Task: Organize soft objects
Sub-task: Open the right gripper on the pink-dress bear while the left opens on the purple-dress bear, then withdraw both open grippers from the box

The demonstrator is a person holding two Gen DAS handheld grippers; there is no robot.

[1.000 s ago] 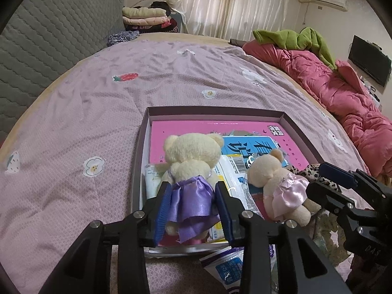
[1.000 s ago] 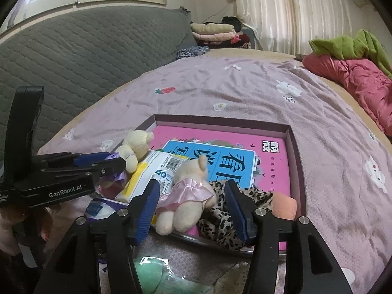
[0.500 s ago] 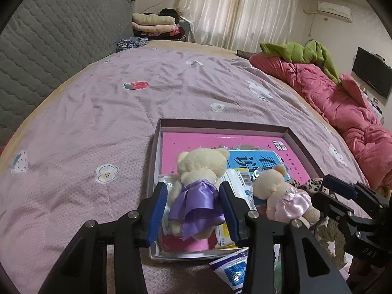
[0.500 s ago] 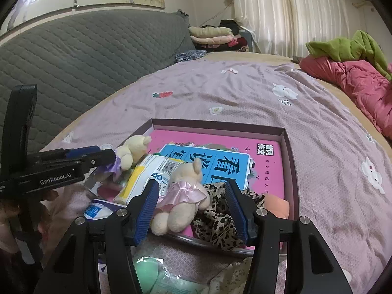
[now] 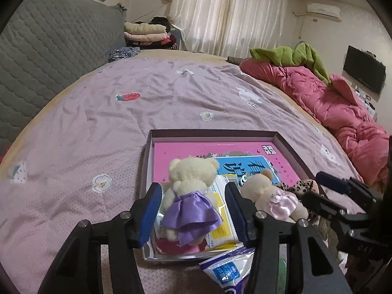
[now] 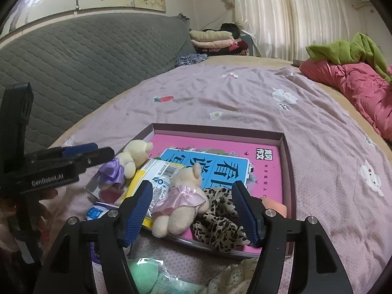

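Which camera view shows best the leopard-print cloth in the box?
The right wrist view: the leopard-print cloth lies spread between the open right tongs. The left wrist view shows only a small part behind the pink-dressed bear.

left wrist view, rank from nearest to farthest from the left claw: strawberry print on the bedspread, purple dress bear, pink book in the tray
1. Purple dress bear, right between the open left claw fingers.
2. Pink book, just beyond the bear, flat in the tray.
3. Strawberry print, far off to the left on the bedspread.
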